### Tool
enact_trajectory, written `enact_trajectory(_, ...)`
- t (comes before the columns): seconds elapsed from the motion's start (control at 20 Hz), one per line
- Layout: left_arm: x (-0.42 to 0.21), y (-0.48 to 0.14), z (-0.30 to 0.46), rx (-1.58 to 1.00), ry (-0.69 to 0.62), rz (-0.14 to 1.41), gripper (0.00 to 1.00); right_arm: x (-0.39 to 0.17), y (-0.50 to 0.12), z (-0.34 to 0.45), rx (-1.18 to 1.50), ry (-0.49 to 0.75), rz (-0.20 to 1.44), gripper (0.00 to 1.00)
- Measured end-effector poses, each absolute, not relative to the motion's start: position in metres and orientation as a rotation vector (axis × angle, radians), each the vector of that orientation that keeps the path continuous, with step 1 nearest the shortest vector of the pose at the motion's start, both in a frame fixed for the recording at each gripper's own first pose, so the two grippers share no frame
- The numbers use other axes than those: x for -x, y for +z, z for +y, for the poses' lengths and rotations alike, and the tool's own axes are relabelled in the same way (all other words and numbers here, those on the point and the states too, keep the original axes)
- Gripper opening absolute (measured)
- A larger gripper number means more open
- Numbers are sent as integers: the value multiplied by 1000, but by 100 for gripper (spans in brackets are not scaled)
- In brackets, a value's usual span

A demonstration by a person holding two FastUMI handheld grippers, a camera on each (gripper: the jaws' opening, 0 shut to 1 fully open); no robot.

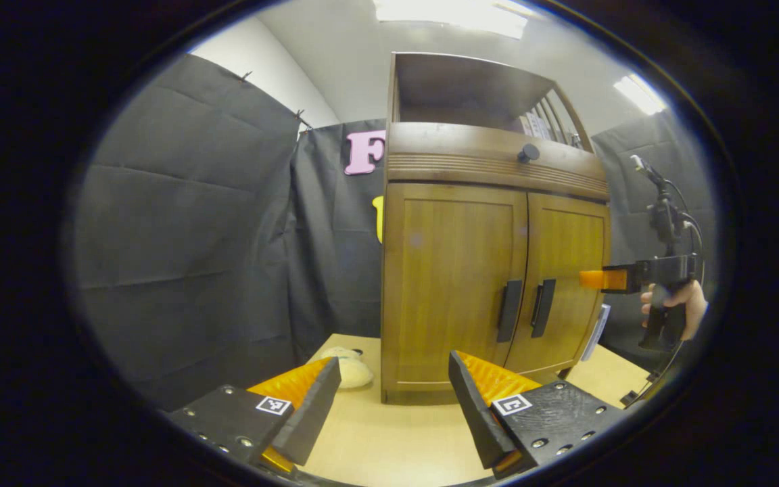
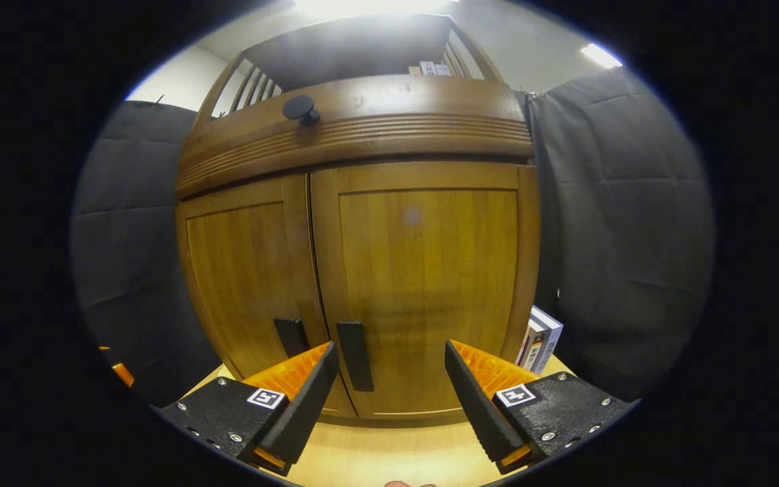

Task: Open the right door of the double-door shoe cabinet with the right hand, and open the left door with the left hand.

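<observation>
A wooden shoe cabinet (image 1: 457, 270) stands on a light table with both doors closed. Its left door (image 1: 447, 284) carries a black handle (image 1: 510, 310) and its right door (image 1: 562, 284) a second black handle (image 1: 543, 307). My left gripper (image 1: 395, 406) is open, low in front of the left door and some way back from it. In the left gripper view the right gripper (image 1: 596, 279) is held by a hand beside the right door. In the right gripper view my right gripper (image 2: 389, 399) is open, close to the right door (image 2: 423, 284), its handle (image 2: 355, 355) just above the left finger.
A pale round object (image 1: 349, 368) lies on the table (image 1: 389, 439) left of the cabinet. Books (image 2: 541, 338) lean against the cabinet's right side. A black knob (image 1: 528, 152) sits on the drawer front above the doors. Black cloth walls close in around.
</observation>
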State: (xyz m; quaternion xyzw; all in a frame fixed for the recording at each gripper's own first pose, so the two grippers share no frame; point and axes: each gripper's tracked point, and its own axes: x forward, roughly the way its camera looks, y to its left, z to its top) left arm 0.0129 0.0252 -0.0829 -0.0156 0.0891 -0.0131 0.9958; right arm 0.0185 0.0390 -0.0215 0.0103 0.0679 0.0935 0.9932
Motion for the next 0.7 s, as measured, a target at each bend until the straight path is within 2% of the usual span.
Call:
enact_trajectory(0.45,-27,-122,42,49,11,262,94,-33,-37,49,12,200,193,96)
enact_trajectory(0.5,-23,-121,40,50,17,269,94,-34,-39,50,8,201,205,99)
enact_trajectory(0.7,-23,-128,44,61,35,292,92,-33,-33,49,9,218,223,94)
